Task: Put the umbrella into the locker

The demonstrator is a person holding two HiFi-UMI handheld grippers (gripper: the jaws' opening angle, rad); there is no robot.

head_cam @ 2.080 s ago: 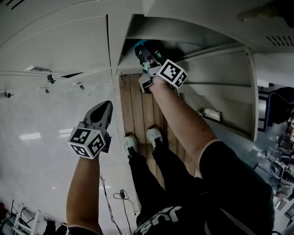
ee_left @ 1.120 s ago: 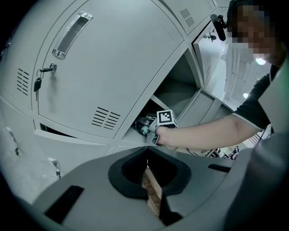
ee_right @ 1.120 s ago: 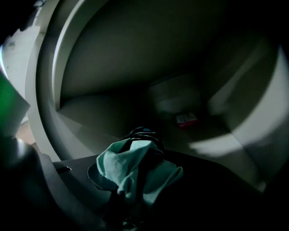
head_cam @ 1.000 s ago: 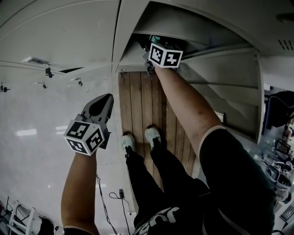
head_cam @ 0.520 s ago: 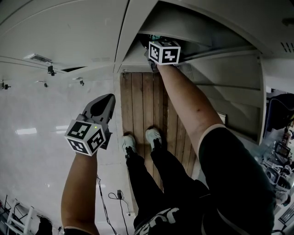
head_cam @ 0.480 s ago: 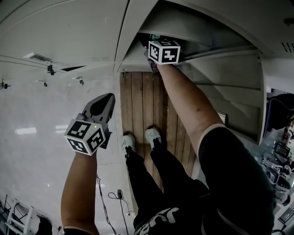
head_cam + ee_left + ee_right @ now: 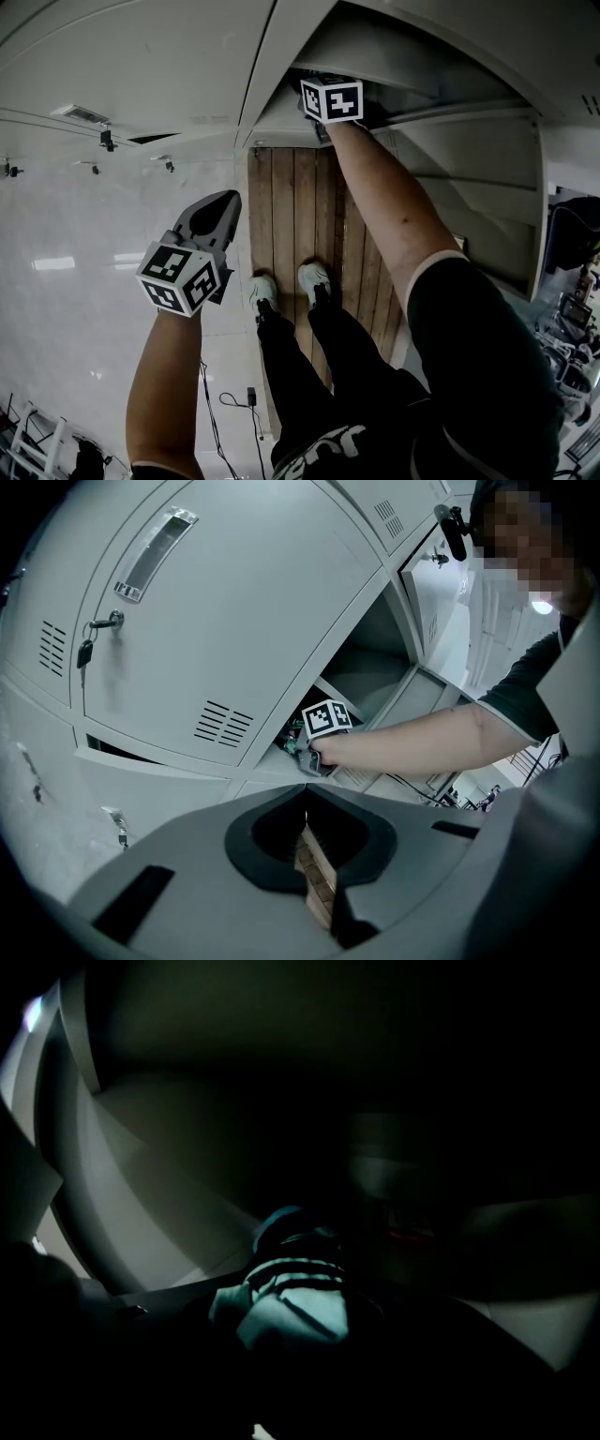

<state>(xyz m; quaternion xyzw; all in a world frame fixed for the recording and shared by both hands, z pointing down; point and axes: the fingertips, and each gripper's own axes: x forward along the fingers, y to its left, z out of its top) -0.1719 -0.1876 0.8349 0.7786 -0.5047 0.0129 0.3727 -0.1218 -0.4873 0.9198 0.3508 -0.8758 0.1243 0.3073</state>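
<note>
The folded teal umbrella (image 7: 292,1297) with dark stripes fills the middle of the right gripper view, lying in the dark open locker compartment (image 7: 422,66). My right gripper (image 7: 298,750) reaches into that compartment, shut on the umbrella. In the head view only its marker cube (image 7: 331,98) shows at the locker's mouth, and the jaws and umbrella are hidden inside. My left gripper (image 7: 223,202) hangs over the floor at the left, apart from the locker, shut and holding nothing.
The locker's open door (image 7: 469,197) stands at the right of my arm. A closed locker door with a handle (image 7: 155,550) and a key (image 7: 86,651) is to the left. Below are wooden boards (image 7: 300,216), my shoes (image 7: 265,292) and a glossy white floor (image 7: 75,281).
My right gripper has gone deeper into the locker and rolled. The umbrella, seen at the opening two seconds ago, is now out of the head view. The left gripper has stayed put.
</note>
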